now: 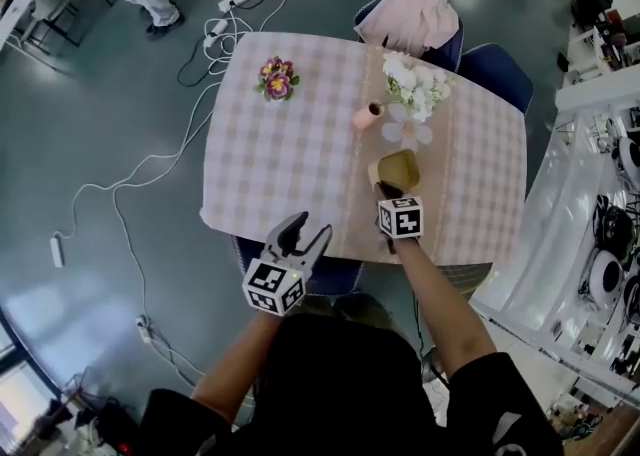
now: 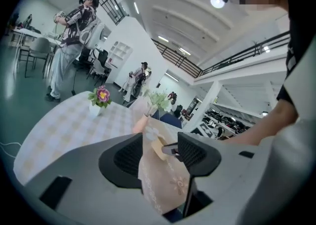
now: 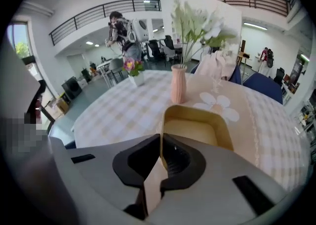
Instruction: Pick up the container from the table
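The container (image 1: 400, 167), a tan open box, stands on the beige runner near the front of the checked table (image 1: 280, 154). My right gripper (image 1: 386, 190) reaches down onto its near left wall. In the right gripper view the jaws are shut on that thin wall (image 3: 160, 135), one pad inside and one outside the container (image 3: 200, 128). My left gripper (image 1: 306, 231) hovers open at the table's front edge, left of the runner, with nothing between its fingers. From the left gripper (image 2: 160, 154) view the container (image 2: 158, 146) shows beyond the jaws.
A pink vase (image 1: 368, 116) with white flowers (image 1: 415, 84) stands just behind the container. A small pot of purple flowers (image 1: 277, 78) sits at the table's far left. A chair draped in pink cloth (image 1: 412, 12) stands behind the table; cables (image 1: 150, 174) lie on the floor at left.
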Demonstrator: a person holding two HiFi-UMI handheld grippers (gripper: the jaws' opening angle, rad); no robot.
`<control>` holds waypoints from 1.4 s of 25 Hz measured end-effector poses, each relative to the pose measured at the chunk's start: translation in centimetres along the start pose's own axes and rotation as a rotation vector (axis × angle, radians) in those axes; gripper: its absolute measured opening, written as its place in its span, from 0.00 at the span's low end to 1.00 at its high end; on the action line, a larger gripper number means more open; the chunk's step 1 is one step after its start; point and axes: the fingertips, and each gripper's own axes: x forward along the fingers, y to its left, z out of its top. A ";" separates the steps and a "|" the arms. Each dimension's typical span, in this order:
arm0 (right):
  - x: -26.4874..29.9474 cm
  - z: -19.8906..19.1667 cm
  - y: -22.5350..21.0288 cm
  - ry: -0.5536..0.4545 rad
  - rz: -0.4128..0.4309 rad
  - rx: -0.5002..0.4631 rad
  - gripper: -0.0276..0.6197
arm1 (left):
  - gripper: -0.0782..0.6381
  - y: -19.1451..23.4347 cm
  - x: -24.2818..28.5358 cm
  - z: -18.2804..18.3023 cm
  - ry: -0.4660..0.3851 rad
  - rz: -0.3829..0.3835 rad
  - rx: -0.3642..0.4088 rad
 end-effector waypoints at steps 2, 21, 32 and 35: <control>-3.6 1.1 0.2 -0.081 0.010 0.011 0.07 | 0.37 -0.1 -0.5 2.1 -0.055 0.018 0.027; -32.8 8.8 2.8 -0.786 0.074 0.144 0.06 | 0.13 -13.2 -2.5 10.7 -0.220 -0.097 0.253; -34.8 9.5 1.1 -0.825 0.034 0.105 0.06 | 0.13 -16.7 -0.9 11.9 -0.251 -0.171 0.277; -34.8 9.3 1.1 -0.817 0.037 0.101 0.06 | 0.13 -16.9 -0.7 12.2 -0.249 -0.168 0.289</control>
